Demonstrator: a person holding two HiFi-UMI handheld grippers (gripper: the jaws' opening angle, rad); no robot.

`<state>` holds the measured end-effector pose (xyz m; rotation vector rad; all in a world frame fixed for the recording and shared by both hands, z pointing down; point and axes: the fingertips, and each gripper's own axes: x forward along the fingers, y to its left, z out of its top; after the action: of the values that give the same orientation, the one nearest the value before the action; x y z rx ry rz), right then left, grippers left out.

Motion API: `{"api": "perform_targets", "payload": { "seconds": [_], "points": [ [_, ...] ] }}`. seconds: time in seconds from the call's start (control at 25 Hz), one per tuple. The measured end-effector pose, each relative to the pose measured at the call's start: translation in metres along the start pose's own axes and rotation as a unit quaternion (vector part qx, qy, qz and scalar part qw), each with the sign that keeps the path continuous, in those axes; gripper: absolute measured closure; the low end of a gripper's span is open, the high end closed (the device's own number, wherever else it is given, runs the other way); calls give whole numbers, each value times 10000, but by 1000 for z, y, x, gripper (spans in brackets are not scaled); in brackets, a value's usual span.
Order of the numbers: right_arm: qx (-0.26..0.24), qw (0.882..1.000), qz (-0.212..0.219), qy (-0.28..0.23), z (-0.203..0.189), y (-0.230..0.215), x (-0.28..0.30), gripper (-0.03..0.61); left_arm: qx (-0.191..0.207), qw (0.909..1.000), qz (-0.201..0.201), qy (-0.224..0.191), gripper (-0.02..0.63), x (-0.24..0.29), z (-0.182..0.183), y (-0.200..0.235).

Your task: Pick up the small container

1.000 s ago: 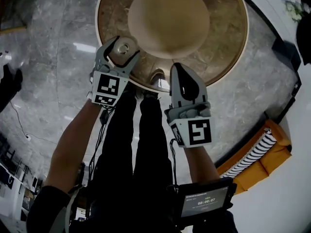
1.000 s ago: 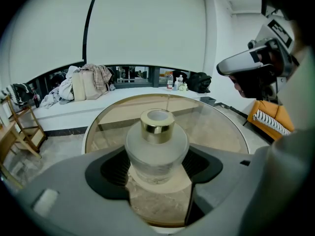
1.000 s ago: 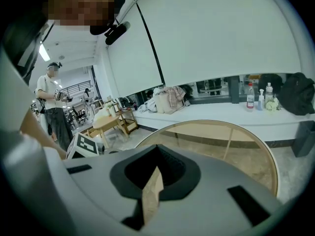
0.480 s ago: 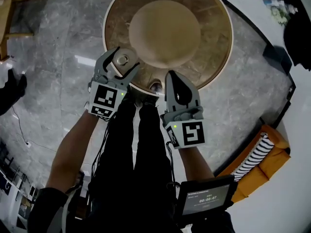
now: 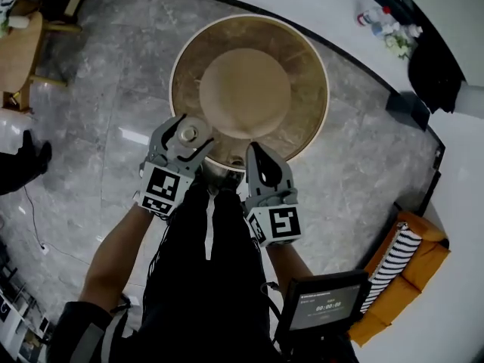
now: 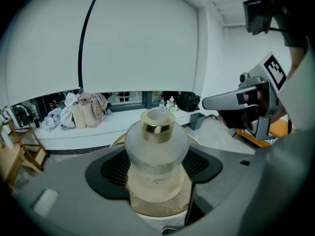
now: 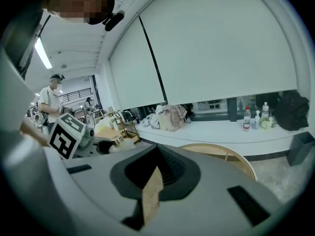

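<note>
Frosted small container (image 6: 156,151) sits grasped in left hand-held gripper (image 5: 189,134); head view shows right hand-held gripper (image 5: 255,151) clenched, empty.

No legible text or numbers.

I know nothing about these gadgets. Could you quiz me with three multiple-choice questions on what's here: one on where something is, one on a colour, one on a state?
1. Where is the small container?
A on a chair; B between the left gripper's jaws; C on a shelf.
2. What colour is its neck band?
A gold; B red; C blue.
3. How is the right gripper?
A wide open; B shut, empty; C shut on a bottle.

Answers:
1 B: the left gripper view shows both jaws pressing its frosted body.
2 A: the band shines gold.
3 B: its jaws meet with nothing between them.
</note>
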<state>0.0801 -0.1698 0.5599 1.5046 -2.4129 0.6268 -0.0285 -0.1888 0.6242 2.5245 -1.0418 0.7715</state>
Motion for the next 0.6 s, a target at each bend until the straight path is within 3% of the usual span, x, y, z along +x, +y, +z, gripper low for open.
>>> {"api": "perform_targets", "payload": {
  "seconds": [0.36,0.6],
  "points": [
    [68,9995,-110,-278,51,26,-45,580,-150,9997,33,-175,284,-74,59,-10],
    [53,9992,-147,-357,75,38,-69,581,-37,9999,8,-152,284,-112,82,-15]
  ]
}}
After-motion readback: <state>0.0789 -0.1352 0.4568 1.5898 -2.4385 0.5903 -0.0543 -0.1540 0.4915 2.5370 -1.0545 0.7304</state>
